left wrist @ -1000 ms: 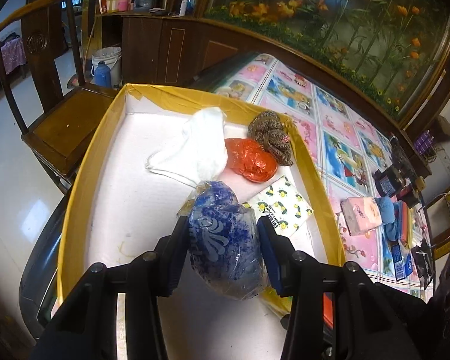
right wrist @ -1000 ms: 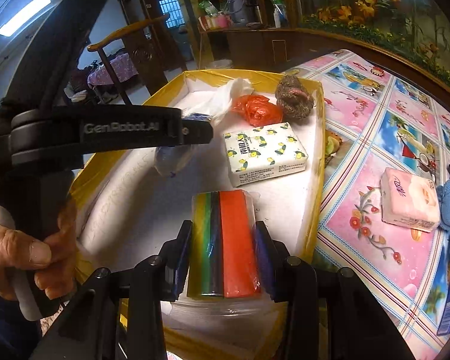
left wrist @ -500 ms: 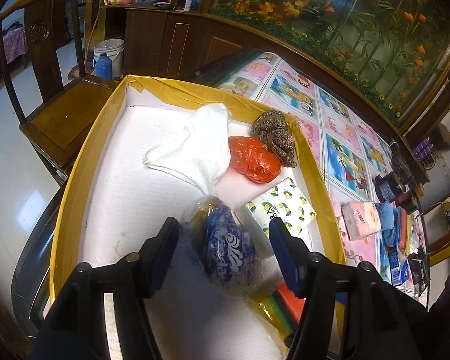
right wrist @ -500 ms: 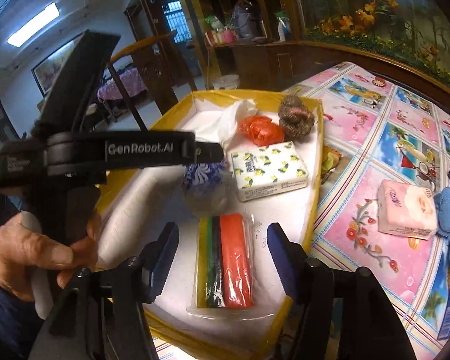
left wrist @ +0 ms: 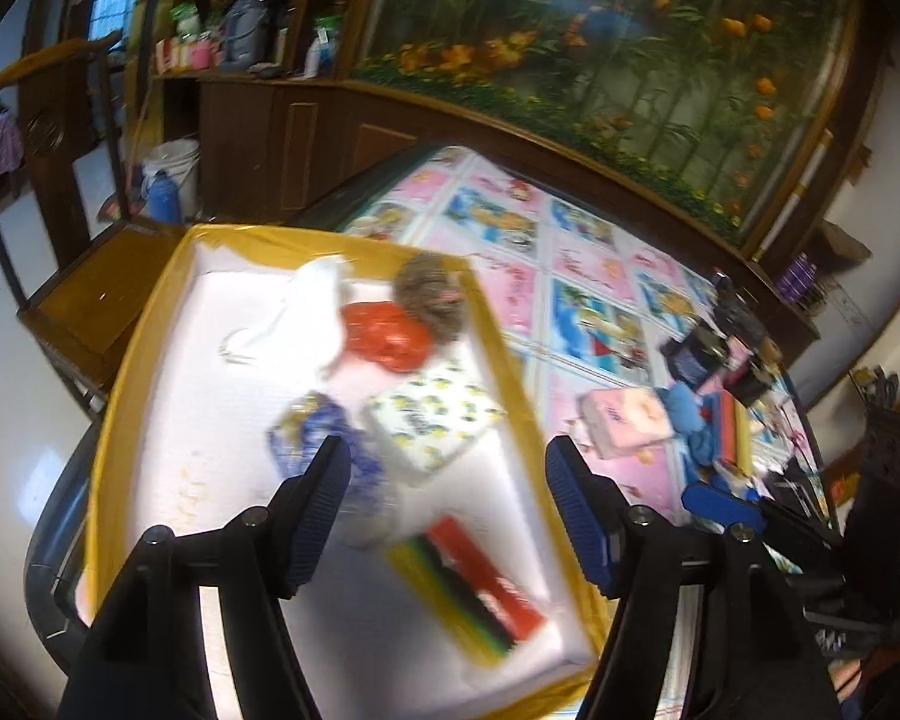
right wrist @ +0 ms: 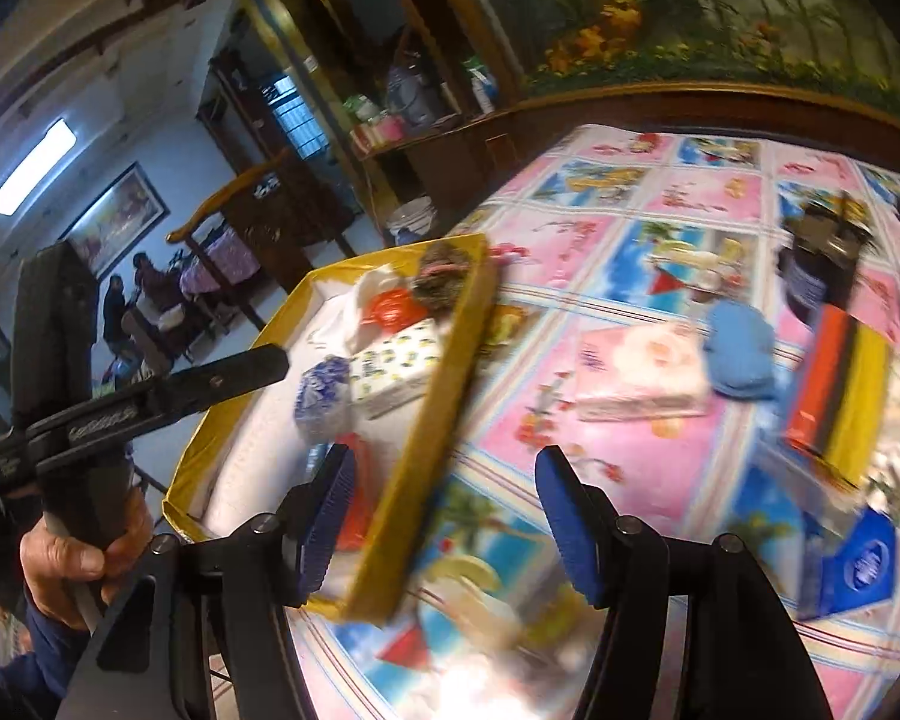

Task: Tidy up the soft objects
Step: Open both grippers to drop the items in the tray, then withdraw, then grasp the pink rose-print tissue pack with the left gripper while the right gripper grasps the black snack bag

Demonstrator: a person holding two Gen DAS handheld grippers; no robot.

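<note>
The left gripper [left wrist: 447, 468] hangs above the yellow-rimmed tray [left wrist: 144, 324], its jaws opening with nothing pressed between them — the blue-patterned bag [left wrist: 324, 429] lies below on the white liner, beside the lemon-print tissue pack [left wrist: 435, 420] and the striped cloth pack [left wrist: 468, 588]. The right gripper [right wrist: 444, 483] has its jaws parted and empty too — over the bench [right wrist: 630, 468], near a pink tissue pack [right wrist: 642, 372].

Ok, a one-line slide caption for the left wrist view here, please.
Left gripper, jaws opening and empty, over the yellow-rimmed box holding a blue patterned bag, lemon-print tissue pack and striped sponge pack.
</note>
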